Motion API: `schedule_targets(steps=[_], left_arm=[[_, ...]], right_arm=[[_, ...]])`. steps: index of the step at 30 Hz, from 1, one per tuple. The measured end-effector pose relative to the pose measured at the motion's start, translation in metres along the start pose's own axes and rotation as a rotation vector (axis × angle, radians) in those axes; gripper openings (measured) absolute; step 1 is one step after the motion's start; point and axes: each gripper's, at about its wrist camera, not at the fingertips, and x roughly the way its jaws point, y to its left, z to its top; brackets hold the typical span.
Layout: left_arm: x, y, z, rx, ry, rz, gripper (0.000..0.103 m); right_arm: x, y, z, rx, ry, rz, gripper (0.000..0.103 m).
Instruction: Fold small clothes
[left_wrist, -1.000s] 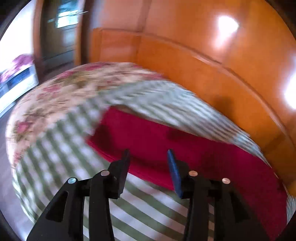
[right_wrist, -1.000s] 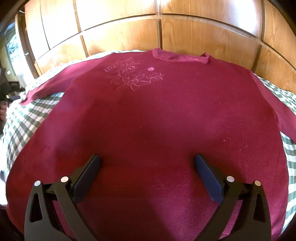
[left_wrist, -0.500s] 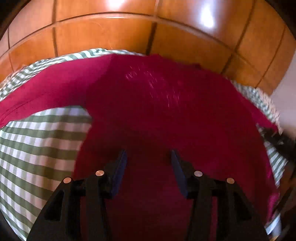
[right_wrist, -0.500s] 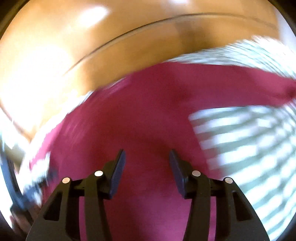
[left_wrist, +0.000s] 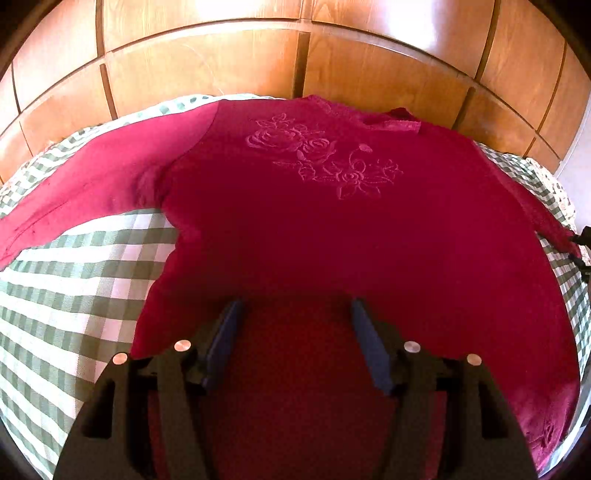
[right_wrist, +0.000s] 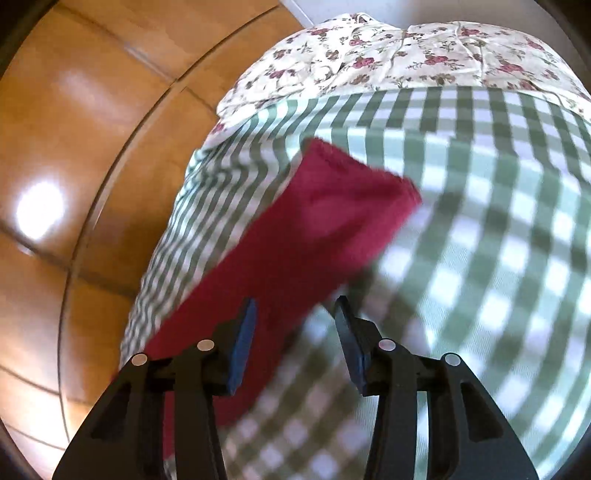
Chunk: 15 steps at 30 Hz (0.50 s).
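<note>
Left wrist view: your left gripper (left_wrist: 295, 314) hovers, jaws parted and empty, over the lower body of the red sweater (left_wrist: 332, 229) spread flat on the checked bedcover (left_wrist: 74, 280). Your right gripper (right_wrist: 295, 312), also open and empty, points along the sweater's right sleeve (right_wrist: 314, 221). Folding looks barely begun; your next move is likely pinching that sleeve near its cuff and carrying it across the body.

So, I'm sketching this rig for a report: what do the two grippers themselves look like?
Both match. The left gripper and right gripper have black angular plastic bodies with triangular cutouts, silver round pins near the finger bases, and flat dark-blue finger pads. No cables, markings or sleeves are visible.
</note>
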Motion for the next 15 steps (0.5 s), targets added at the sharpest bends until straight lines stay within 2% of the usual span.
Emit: schedule_targets(steps=[1,7,10,15], left_arm=[[0.000,0.000,0.000,-0.001,0.001,0.000,0.062],[0.002,0.000,0.001,0.005,-0.001,-0.004,0.064],[0.003,0.003,0.002,-0.001,-0.001,-0.015,0.064],[0.003,0.006,0.002,-0.009,-0.004,-0.034,0.065]], right_arm=[[0.003,0.001,0.004,-0.040,-0.010,-0.070,0.004],[0.006,-0.003,0.009,-0.094,-0.019,-0.131,0.004],[-0.004,0.024,0.010,-0.164,-0.043,-0.084,0.004],[-0.028,0.104,-0.008,-0.323,-0.059,0.087,0.004]])
